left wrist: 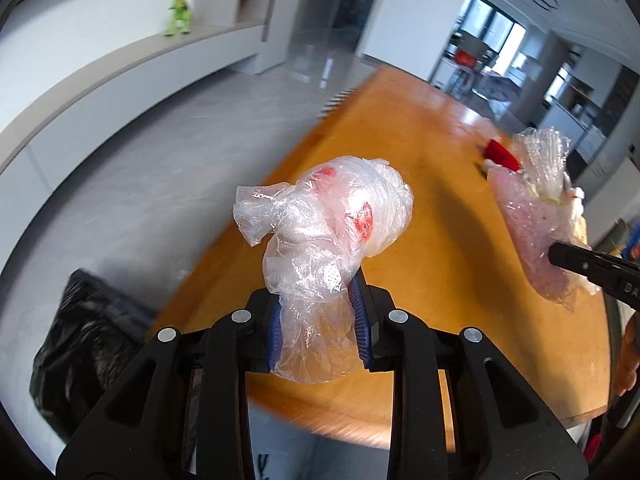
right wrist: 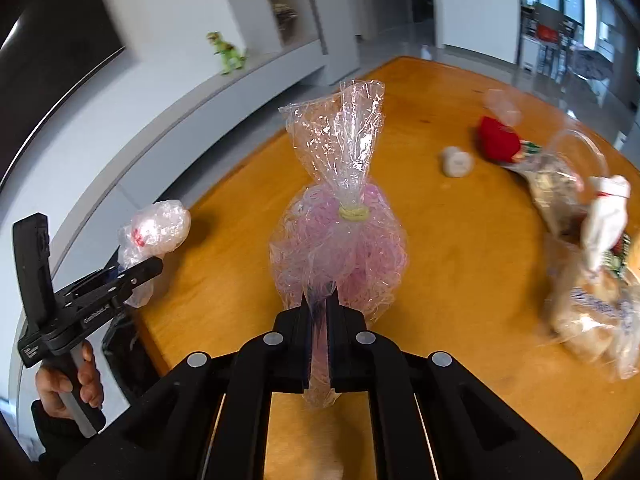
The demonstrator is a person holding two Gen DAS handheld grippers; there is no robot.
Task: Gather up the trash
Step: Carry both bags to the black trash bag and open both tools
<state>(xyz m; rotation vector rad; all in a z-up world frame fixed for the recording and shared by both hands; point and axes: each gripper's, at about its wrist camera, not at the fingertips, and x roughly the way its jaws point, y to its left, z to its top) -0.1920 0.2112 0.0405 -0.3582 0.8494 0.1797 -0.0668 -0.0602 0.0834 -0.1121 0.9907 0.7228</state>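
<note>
Left gripper (left wrist: 318, 320) clamped on a crumpled clear plastic wad (left wrist: 324, 220) with red smears, held over the near-left edge of the glossy wooden table (left wrist: 420, 128). Right gripper (right wrist: 320, 312) pinching a tied cellophane bag (right wrist: 340, 232) of pink shreds. Black bin bag (left wrist: 80, 344) on the floor at left, blurred, partly cut off.

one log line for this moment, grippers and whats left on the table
left gripper: shut on crumpled clear bag | right gripper: shut on pink-filled bag | wooden table: more trash remains | black trash bag: on floor
</note>
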